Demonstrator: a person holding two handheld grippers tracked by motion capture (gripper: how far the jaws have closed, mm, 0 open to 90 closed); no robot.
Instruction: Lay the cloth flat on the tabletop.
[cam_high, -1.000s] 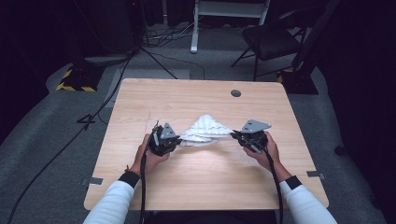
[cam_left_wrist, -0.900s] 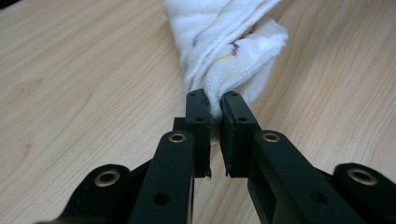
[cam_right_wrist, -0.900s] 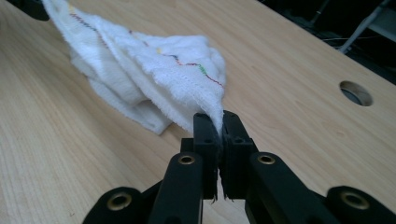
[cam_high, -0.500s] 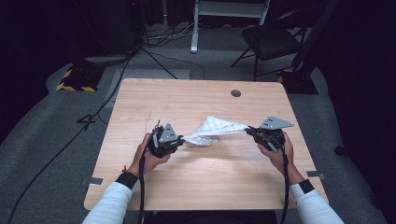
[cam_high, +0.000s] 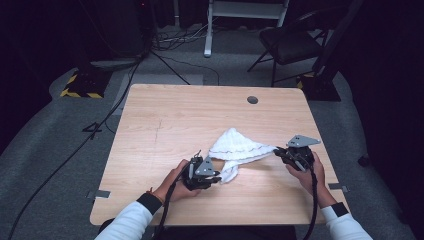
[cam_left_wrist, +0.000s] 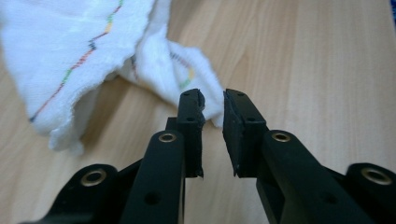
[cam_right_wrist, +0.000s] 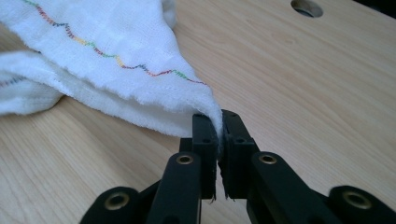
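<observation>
White woven cloth (cam_high: 235, 147) with a wavy coloured stitch line lying bunched on the wooden table (cam_high: 165, 120), right gripper (cam_right_wrist: 218, 123) pinching its corner, left gripper (cam_left_wrist: 213, 105) having just been opening, jaws slightly parted, cloth tip between them.

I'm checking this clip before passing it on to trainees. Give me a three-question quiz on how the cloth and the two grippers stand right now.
1. True or false: the right gripper is pinching a corner of the white cloth.
2. How do the left gripper's jaws stand? A) clamped on the cloth B) apart, with a cloth edge just beyond the tips C) wide open over bare wood
3. In a few words: what runs along the cloth's hem?

Key
1. True: the corner sits between nearly closed pads.
2. B: the jaws have just been opening, and a gap shows between them.
3. A multicoloured zigzag stitch line.
</observation>
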